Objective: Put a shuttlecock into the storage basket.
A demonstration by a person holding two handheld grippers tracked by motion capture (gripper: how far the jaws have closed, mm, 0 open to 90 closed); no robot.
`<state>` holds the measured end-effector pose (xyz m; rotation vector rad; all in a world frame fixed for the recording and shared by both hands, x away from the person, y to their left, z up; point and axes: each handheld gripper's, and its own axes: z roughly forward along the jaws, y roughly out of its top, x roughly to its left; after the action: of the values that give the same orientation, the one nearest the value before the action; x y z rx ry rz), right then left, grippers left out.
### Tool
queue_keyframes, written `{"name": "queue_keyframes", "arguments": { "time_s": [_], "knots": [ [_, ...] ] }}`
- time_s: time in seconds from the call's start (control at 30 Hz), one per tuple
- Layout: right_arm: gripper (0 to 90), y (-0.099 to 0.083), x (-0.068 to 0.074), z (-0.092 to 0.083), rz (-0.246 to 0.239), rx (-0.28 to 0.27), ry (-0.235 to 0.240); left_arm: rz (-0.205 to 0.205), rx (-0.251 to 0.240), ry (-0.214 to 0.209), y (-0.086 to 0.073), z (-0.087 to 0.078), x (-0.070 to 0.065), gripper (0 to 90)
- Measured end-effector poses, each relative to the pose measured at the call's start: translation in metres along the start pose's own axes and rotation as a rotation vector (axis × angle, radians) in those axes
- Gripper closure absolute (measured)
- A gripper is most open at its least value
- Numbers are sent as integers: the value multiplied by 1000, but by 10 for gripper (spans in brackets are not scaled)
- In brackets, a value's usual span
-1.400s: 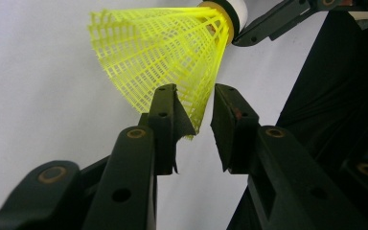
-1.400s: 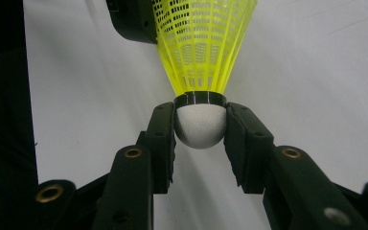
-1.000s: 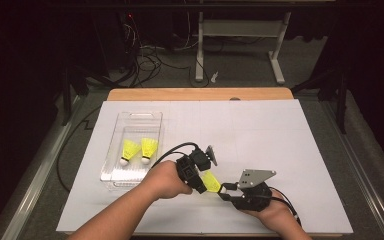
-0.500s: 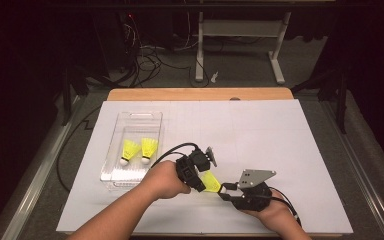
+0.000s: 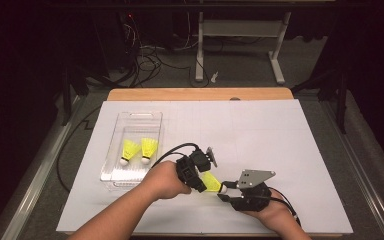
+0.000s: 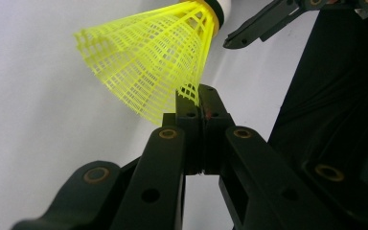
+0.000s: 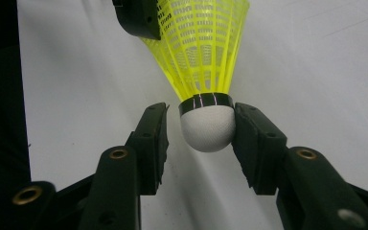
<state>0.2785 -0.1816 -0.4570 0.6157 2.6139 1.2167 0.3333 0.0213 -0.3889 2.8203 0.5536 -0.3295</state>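
Left hand-held gripper, high view: the left hand-held gripper [image 5: 203, 182] sits at the near middle of the tabletop [image 5: 260, 130], clamped on the skirt of a yellow shuttlecock [image 5: 211, 182] that hangs between the two tools.
Right hand-held gripper, high view: the right hand-held gripper [image 5: 226, 190] points at the shuttlecock's cork end; its jaws have just been opening.
Tray, high view: a clear tray [image 5: 130, 150] lies well to the left with two more yellow shuttlecocks [image 5: 139, 150] in it, likely where this one goes.
Left gripper view: the jaws are pressed together on a thin edge of the mesh skirt [image 6: 153, 67], so the hold is narrow; I judge that it should stay firm and the wrist steady.
Right gripper view: the white cork [image 7: 207, 127] sits between the spread jaws, one pad close against it, the other clear of it.
Doing it well: the right jaws should part fully and draw straight back, so no pad drags the cork and twists the skirt out of the left grip.
Risk: the mesh could slip or crush.
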Motion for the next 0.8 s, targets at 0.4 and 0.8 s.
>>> {"name": "queue_keyframes", "arguments": {
  "time_s": [0.4,0.8],
  "knots": [
    [316,1,-1,1,18,-14,-53,-4,-8,7,-2,-3,1,897],
    [156,-6,-9,-10,92,-53,-130,-16,-12,19,-7,-9,3,897]
  ]
}}
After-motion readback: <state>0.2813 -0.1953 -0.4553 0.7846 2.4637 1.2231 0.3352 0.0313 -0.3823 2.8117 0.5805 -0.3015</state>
